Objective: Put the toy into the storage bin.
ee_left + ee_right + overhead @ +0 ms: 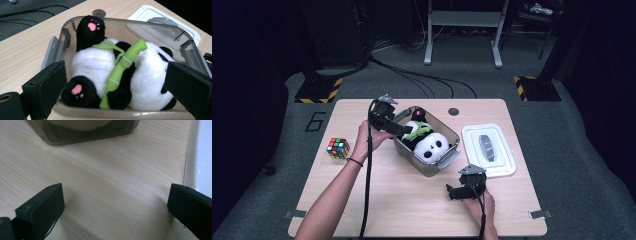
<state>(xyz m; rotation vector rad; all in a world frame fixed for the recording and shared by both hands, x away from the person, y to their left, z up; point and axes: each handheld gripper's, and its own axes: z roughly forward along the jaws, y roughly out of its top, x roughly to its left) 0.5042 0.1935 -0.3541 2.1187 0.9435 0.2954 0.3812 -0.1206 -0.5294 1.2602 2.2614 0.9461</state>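
Panda plush [426, 140] lies in clear bin [447, 162], long axis 11→5 o'clock, head at 5. Left hand-held gripper [404, 131] at bin's 10 o'clock rim, jaws apart, empty; right hand-held gripper [453, 192] level, jaws apart.

Light wooden table [362, 200] on grey carpet. Lying on it: clear tub [451, 134] near the middle, white lid [507, 167] just right, puzzle cube [338, 148] far left.

A dim room surrounds a brightly lit table [362, 200]; the pictures look soft, with slight glare on the white lid [507, 167].
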